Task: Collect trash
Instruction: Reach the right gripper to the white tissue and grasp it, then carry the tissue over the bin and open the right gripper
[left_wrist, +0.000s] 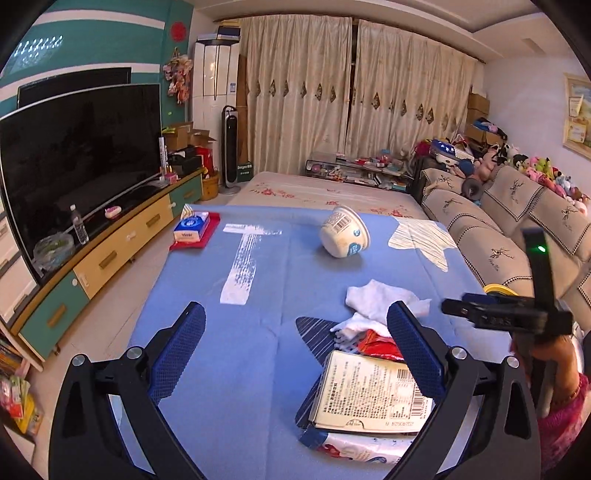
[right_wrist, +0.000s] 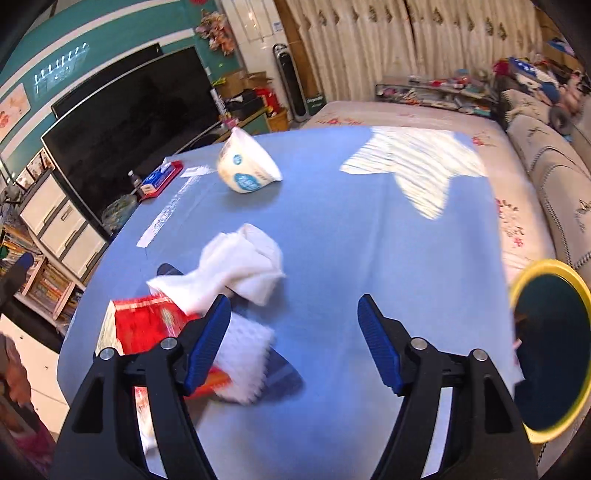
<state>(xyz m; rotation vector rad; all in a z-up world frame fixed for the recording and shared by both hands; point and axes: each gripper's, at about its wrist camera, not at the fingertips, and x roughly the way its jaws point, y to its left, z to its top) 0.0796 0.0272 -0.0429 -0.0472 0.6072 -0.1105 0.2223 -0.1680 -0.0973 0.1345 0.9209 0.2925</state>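
Trash lies on a blue tablecloth (left_wrist: 258, 332). An empty noodle cup (left_wrist: 344, 231) lies on its side at the far middle; it also shows in the right wrist view (right_wrist: 245, 166). Crumpled white tissue (left_wrist: 384, 301) lies near a red wrapper (left_wrist: 380, 343) and a cream printed packet (left_wrist: 373, 395). My left gripper (left_wrist: 295, 321) is open and empty above the cloth, its right finger beside the packet. My right gripper (right_wrist: 293, 314) is open and empty above the cloth, right of the tissue (right_wrist: 236, 269) and red wrapper (right_wrist: 147, 325). A yellow-rimmed bin (right_wrist: 546, 347) stands off the table's right edge.
A tissue box on a red tray (left_wrist: 194, 230) sits at the far left corner. A TV (left_wrist: 77, 166) on a cabinet runs along the left. A sofa (left_wrist: 498, 236) with plush toys runs along the right. A flowered cloth (left_wrist: 325, 192) covers the surface behind.
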